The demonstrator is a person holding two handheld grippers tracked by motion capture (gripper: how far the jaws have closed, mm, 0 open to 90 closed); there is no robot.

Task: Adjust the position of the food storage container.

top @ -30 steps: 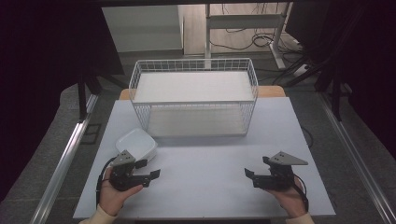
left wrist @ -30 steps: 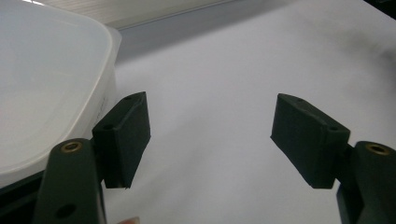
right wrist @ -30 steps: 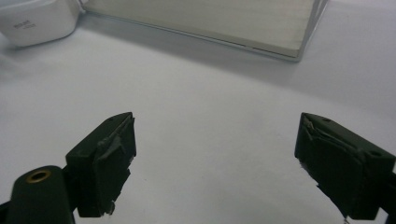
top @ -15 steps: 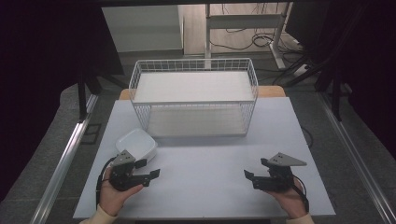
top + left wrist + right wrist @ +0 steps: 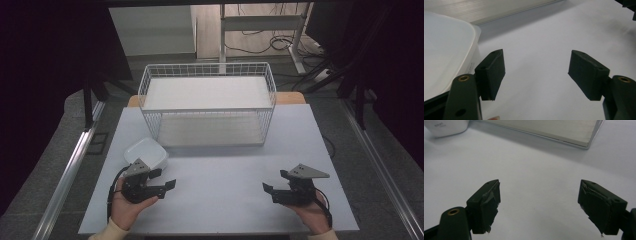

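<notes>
1. White box [image 5: 145, 152] at the table's [image 5: 225, 200] left, lid on, just in front of the basket's [image 5: 207, 102] left corner: set within easy reach of the left hand, so probably the thing to be handled.
2. Left gripper [image 5: 167, 185] held low over the table, just beside and nearer than the box, aimed toward the middle of the table rather than at the box. Jaws spread wide, nothing between them; in the left gripper view [image 5: 536, 75] the box [image 5: 446, 50] sits at the left edge, just beside the left jaw, whether touching or apart cannot be told. Looks like a ready pose before turning in for a grasp.
3. Wire basket standing at the middle and far side of the table, open at the top, empty but for a white liner: likely the place meant for the box, kept clear of both hands.
4. Right gripper [image 5: 267, 191] held low at the table's right, well apart from the box, pointed inward toward the left one. Jaws wide apart and empty in the right gripper view [image 5: 537, 205], bare table between them, the box [image 5: 446, 127] far off at the top left. Probably waiting in support, or to steady the box.
</notes>
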